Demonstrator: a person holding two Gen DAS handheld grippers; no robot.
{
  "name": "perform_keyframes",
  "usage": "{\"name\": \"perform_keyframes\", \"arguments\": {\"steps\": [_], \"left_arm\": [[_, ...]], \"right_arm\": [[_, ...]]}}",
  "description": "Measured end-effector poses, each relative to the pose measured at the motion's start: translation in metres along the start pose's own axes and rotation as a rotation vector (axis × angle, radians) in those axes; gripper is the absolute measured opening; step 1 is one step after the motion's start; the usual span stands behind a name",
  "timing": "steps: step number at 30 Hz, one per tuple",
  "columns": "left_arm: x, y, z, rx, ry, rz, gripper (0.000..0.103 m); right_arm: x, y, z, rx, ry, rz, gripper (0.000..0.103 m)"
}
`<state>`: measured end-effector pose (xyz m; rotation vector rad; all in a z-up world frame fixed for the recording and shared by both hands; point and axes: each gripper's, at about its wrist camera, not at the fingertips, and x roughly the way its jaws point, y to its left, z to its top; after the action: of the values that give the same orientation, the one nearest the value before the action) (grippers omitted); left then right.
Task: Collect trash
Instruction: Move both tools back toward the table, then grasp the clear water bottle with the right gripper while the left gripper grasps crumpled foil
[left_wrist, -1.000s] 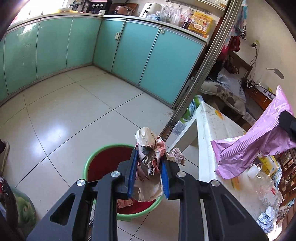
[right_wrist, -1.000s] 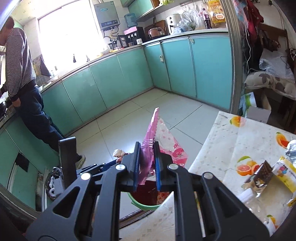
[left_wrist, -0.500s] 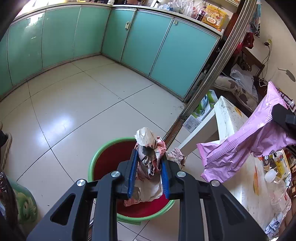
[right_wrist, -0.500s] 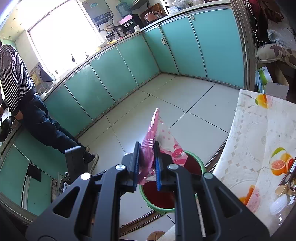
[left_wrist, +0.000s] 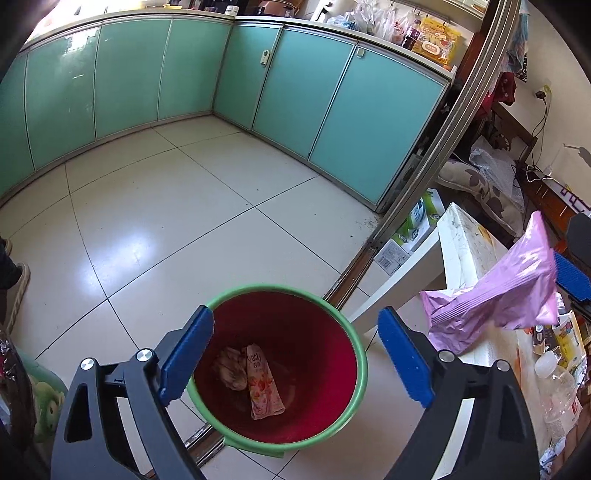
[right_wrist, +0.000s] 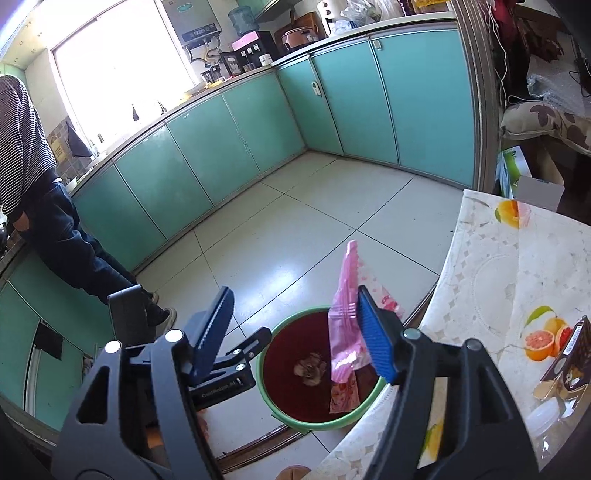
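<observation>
The red plastic bin with a green rim (left_wrist: 280, 369) stands on the pale tiled floor (left_wrist: 166, 221), just beside the corner of the white table with a fruit-print cloth (right_wrist: 517, 266). Directly above the bin, the left gripper (left_wrist: 295, 360) has its blue-padded jaws opening wide, with nothing between them. At the bottom of the bin lie a crumpled brownish paper wad (left_wrist: 231, 369) and, touching it, a flat pink-and-white snack wrapper (left_wrist: 264, 384).

The right gripper (right_wrist: 295, 332) is over the bin's table-side rim — its jaws are opening too. A shiny pink foil snack bag (right_wrist: 345, 325) hangs upright between them, lying against the blue pad (right_wrist: 376, 343) on the table side and clear of the other pad; its lower end dangles over the bin's mouth. From the left wrist view the same bag appears lilac and blurred, above the table edge.

Further from the bin, along the teal cabinet doors (right_wrist: 221, 147), a person in a striped top and dark jeans (right_wrist: 40, 206) stands. A clear plastic bottle (left_wrist: 561, 391) lies on the table.
</observation>
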<state>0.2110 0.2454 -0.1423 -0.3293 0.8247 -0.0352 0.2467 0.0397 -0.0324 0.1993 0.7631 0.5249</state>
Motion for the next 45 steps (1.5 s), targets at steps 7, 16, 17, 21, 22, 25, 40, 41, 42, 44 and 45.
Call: {"name": "perform_keyframes", "arguments": {"steps": [7,16,17,21,22,25,40,41,42,44,45], "left_arm": [[0.000,0.009,-0.001,-0.039,0.005,-0.003,0.087],[-0.007,-0.008,-0.001,0.000,-0.013,-0.011,0.087],[-0.008,-0.010,-0.001,0.004,-0.016,-0.015,0.087],[-0.017,-0.029,0.001,0.029,-0.024,-0.037,0.087],[-0.021,-0.034,0.001,0.032,-0.026,-0.048,0.087],[-0.037,-0.052,0.000,0.044,-0.031,-0.096,0.087],[-0.110,-0.177,-0.067,0.372,0.024,-0.341,0.090],[-0.113,-0.185,-0.072,0.406,0.020,-0.336,0.090],[-0.116,-0.191,-0.077,0.437,0.015,-0.327,0.090],[-0.119,-0.200,-0.083,0.480,0.001,-0.305,0.090],[-0.120,-0.200,-0.082,0.485,0.001,-0.299,0.090]], "right_arm": [[0.000,0.001,0.003,0.005,0.010,0.026,0.065],[-0.037,0.004,-0.006,-0.016,-0.011,0.003,0.071],[-0.045,0.005,-0.008,-0.023,-0.014,-0.008,0.071],[-0.083,0.005,-0.015,-0.026,-0.061,-0.019,0.075],[-0.093,0.005,-0.017,-0.026,-0.072,-0.038,0.075],[-0.125,0.002,-0.028,-0.033,-0.109,-0.082,0.075],[-0.178,-0.094,-0.079,-0.161,0.290,-0.372,0.076],[-0.167,-0.102,-0.079,-0.165,0.363,-0.367,0.076],[-0.161,-0.108,-0.088,-0.166,0.413,-0.360,0.076],[-0.148,-0.116,-0.095,-0.159,0.491,-0.336,0.076],[-0.142,-0.119,-0.098,-0.150,0.522,-0.322,0.076]]}}
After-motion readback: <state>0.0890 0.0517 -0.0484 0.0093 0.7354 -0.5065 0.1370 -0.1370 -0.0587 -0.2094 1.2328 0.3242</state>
